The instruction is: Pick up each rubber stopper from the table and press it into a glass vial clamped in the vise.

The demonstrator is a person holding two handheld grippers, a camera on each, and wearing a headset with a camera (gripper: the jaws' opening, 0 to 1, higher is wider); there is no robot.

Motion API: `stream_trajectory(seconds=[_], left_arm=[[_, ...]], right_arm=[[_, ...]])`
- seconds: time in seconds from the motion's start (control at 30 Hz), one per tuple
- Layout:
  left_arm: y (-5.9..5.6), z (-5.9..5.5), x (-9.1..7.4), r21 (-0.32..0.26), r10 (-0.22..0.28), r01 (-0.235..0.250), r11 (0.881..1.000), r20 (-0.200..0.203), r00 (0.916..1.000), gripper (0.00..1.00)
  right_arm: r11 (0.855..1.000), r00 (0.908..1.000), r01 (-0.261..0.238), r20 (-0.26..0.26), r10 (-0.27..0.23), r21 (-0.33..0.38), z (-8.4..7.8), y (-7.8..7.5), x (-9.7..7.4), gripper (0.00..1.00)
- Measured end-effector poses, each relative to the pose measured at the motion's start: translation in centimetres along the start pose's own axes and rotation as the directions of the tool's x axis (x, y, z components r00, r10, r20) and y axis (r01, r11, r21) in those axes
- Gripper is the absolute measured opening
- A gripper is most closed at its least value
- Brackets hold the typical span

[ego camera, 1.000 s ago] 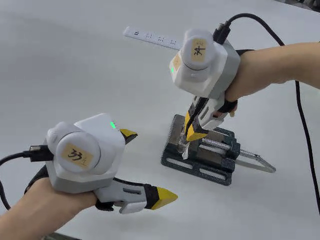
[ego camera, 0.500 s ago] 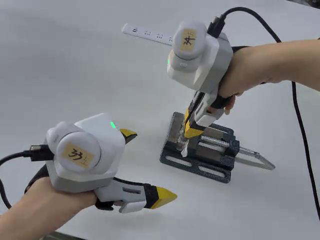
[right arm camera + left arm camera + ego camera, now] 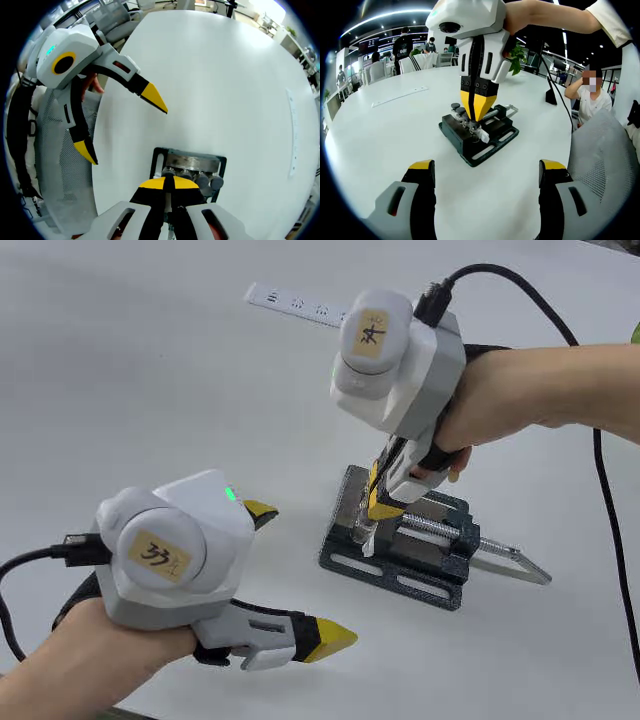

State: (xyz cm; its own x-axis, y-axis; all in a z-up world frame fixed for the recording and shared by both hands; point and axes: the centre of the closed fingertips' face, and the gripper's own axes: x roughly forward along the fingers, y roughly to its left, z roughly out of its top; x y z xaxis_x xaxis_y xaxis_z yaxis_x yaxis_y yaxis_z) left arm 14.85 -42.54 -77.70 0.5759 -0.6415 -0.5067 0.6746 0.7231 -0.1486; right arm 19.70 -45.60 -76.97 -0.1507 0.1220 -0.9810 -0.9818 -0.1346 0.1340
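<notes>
A dark bench vise (image 3: pixel 400 578) stands on the white table, right of centre. It clamps a row of glass vials (image 3: pixel 461 113), several capped with grey rubber stoppers (image 3: pixel 203 179). My right gripper (image 3: pixel 377 510) points straight down with its yellow tips together on the vial (image 3: pixel 478 132) at the near end of the row. Whether a stopper sits under the tips is hidden. The same gripper (image 3: pixel 477 111) (image 3: pixel 168 183) reads as shut. My left gripper (image 3: pixel 297 573) hovers low at the front left, open and empty, well apart from the vise; its jaws (image 3: pixel 486 167) frame the vise.
A white power strip (image 3: pixel 296 305) lies at the back of the table. A black cable (image 3: pixel 603 500) trails from the right gripper down the right side. The vise handle (image 3: pixel 515 562) sticks out to the right. People and chairs stand beyond the table's edge.
The right gripper has tilted and shifted its tips slightly left along the vise, staying down at the vials. The left gripper has barely moved.
</notes>
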Motion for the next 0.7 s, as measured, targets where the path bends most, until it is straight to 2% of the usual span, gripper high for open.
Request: stream_trajectory(seconds=[0.23,0.43,0.7], left_arm=[[-0.05,0.27,0.2,0.0,0.0,0.0,1.0,0.002,1.0,0.84],[-0.22,0.34,0.27,0.0,-0.001,0.001,1.0,0.003,1.0,0.84],[-0.31,0.5,0.25,0.001,0.001,-0.001,1.0,0.007,1.0,0.84]], right_arm=[[1.0,0.9998,-0.006,0.021,0.006,-0.005,-0.12,0.04,0.0,0.0],[0.999,0.9987,0.028,0.044,-0.028,-0.017,-0.09,-0.07,0.09,0.0],[0.995,0.9976,0.068,0.013,-0.068,-0.07,0.02,0.19,0.17,0.0]])
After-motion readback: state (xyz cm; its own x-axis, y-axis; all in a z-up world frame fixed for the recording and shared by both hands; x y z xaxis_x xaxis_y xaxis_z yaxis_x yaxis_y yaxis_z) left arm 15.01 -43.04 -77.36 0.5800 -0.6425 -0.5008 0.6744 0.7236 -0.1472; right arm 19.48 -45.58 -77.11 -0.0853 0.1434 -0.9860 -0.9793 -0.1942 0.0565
